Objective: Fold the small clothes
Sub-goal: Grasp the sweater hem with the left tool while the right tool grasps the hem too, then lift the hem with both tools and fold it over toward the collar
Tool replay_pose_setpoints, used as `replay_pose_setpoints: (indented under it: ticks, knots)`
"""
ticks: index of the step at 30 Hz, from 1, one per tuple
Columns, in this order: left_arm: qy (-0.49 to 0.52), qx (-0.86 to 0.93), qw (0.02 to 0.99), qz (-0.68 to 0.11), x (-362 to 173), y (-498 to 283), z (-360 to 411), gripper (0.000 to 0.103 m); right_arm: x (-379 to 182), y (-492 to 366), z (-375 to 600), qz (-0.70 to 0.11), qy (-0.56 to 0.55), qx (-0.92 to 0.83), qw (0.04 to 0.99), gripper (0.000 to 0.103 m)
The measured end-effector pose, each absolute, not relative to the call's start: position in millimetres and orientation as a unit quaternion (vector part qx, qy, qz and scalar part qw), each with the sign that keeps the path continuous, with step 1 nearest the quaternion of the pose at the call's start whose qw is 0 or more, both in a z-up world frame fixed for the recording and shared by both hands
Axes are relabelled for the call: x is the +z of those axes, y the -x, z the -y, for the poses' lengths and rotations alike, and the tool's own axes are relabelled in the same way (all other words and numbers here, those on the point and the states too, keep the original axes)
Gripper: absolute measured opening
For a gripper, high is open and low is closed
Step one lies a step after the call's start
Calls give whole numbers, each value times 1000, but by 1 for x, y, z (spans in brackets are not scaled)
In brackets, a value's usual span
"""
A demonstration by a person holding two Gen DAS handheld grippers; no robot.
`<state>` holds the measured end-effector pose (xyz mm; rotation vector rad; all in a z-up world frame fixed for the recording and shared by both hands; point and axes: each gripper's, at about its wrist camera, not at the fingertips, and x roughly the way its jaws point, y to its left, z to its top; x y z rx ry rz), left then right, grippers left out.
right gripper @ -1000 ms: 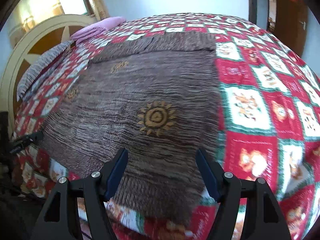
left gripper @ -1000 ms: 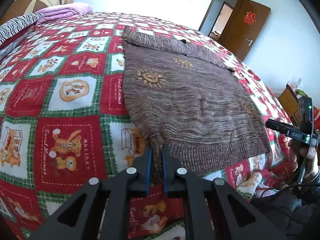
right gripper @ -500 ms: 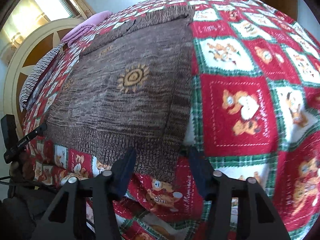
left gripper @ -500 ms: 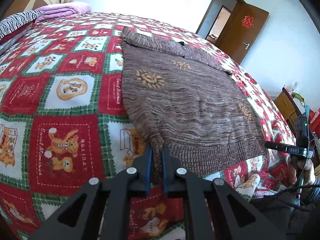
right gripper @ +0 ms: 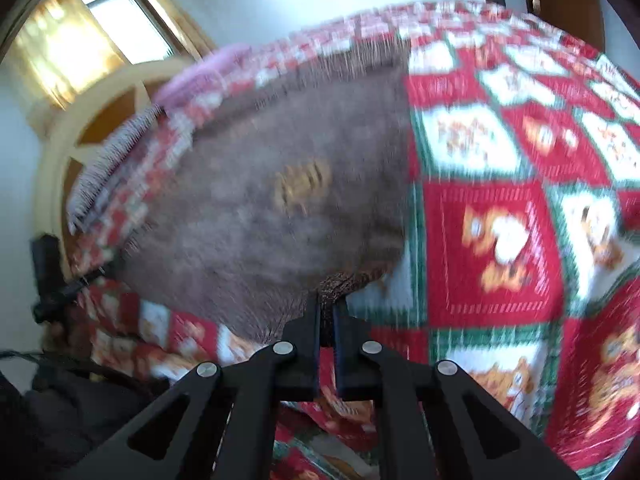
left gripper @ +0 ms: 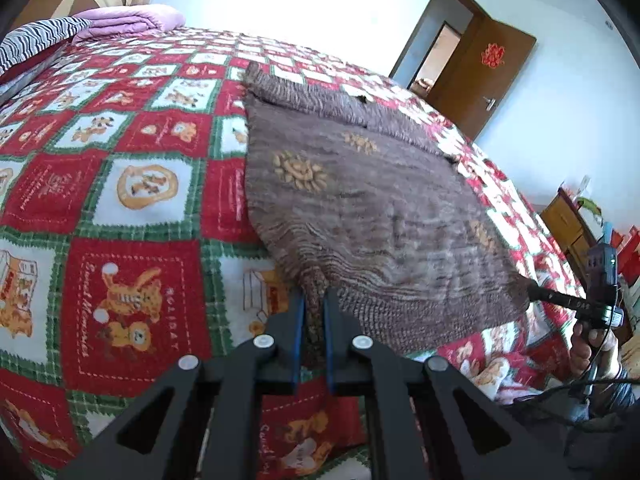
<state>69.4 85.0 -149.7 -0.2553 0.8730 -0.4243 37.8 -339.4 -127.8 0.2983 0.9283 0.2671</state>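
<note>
Bed: patchwork quilt (left gripper: 132, 300) | sweater (left gripper: 372, 216) soft, limp, near edge | left gripper (left gripper: 314, 312), right gripper (right gripper: 327, 312) clamp hem corners

rough knit sweater (left gripper: 384, 216), fleecy blanket (left gripper: 132, 264)

- A sweater (left gripper: 372, 216) lies spread on the blanket (left gripper: 132, 184) covering the bed.
- The left tool (left gripper: 314, 312) pinches its near left hem corner; the right tool (right gripper: 327, 316) pinches the near right corner.
- Folded bedding (left gripper: 128, 20) sits at the far end, beside the headboard (right gripper: 80, 128).
- A door (left gripper: 480, 76) stands beyond the bed's far right.
</note>
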Motion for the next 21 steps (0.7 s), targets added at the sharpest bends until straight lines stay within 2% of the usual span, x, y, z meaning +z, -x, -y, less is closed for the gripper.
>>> replay_pose_setpoints:
  ticks: [10,21]
  knots:
    - [152,-218,876,-402,-131,-85,-89,9,-95,-39,352,-384,-185,136,894,4]
    - [158,-234,895,-345,-82,-118,-86,8,-38,-63,360,-308,-198,147,919,4]
